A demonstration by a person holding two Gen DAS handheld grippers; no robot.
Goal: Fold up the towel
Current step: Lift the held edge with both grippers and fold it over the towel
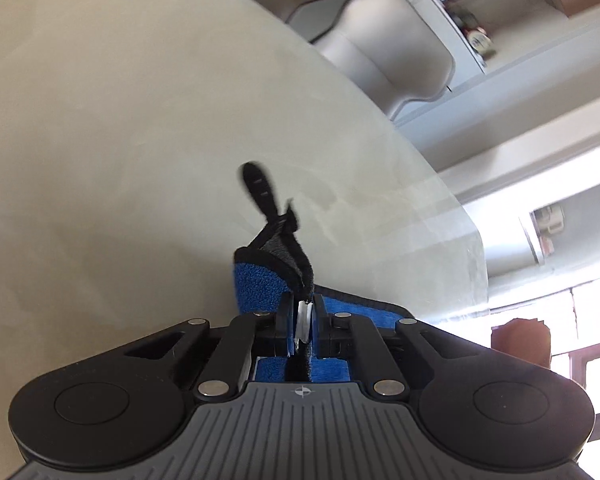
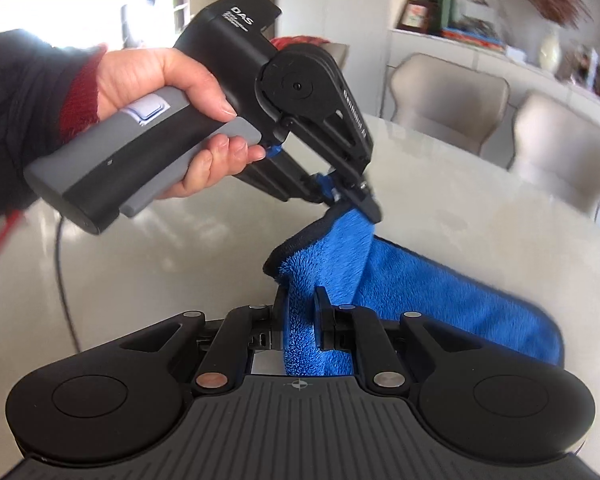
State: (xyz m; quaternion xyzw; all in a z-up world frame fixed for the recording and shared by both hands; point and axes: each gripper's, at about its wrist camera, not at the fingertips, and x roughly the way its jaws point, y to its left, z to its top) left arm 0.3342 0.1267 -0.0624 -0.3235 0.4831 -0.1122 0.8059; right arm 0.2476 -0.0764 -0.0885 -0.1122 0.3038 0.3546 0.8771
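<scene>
A blue plush towel (image 2: 420, 292) with black edging is lifted off the pale table (image 2: 140, 260), its far part trailing onto the tabletop. My right gripper (image 2: 300, 304) is shut on a bunched fold of the towel. My left gripper (image 2: 356, 200), held by a hand, is shut on the towel's black-edged corner just above and beyond it. In the left wrist view the left gripper (image 1: 302, 304) pinches the towel corner (image 1: 260, 280), with a black hanging loop (image 1: 260, 188) sticking up past the fingers.
The glossy pale table (image 1: 120, 120) has a rounded edge at the right. Beige chairs (image 2: 448, 92) stand behind it, before a shelf with clutter (image 2: 460, 28). A dark cable (image 2: 64, 280) hangs from the left gripper's handle.
</scene>
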